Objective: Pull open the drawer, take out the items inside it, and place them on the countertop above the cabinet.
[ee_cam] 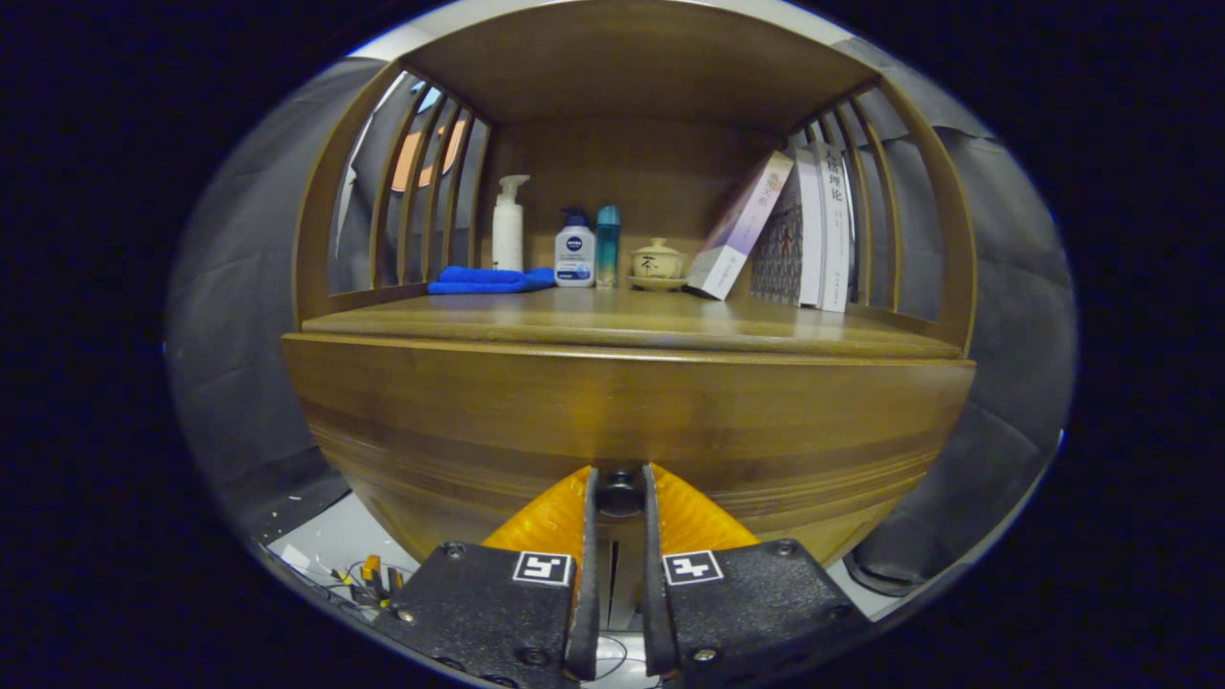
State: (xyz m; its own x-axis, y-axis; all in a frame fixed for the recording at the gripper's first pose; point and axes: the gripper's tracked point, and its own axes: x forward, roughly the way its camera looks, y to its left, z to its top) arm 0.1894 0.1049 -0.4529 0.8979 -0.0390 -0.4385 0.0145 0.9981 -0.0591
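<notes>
A wooden cabinet fills the scene, its drawer front point(622, 407) a wide band of brown wood just ahead of me. A small dark round knob point(619, 492) sits low on that front, and my gripper point(619, 490) is shut on it, one finger pressing each side. Above the drawer lies the wooden countertop point(632, 323), under a slatted shelf frame. The drawer looks closed or barely out; its inside is hidden.
At the back of the countertop stand a folded blue cloth point(490, 279), a white pump bottle point(508, 225), a white lotion bottle point(575, 251), a teal bottle point(608, 246), a small lidded cup point(657, 262) and leaning books point(799, 230). Cables and small parts point(368, 577) lie on the floor at lower left.
</notes>
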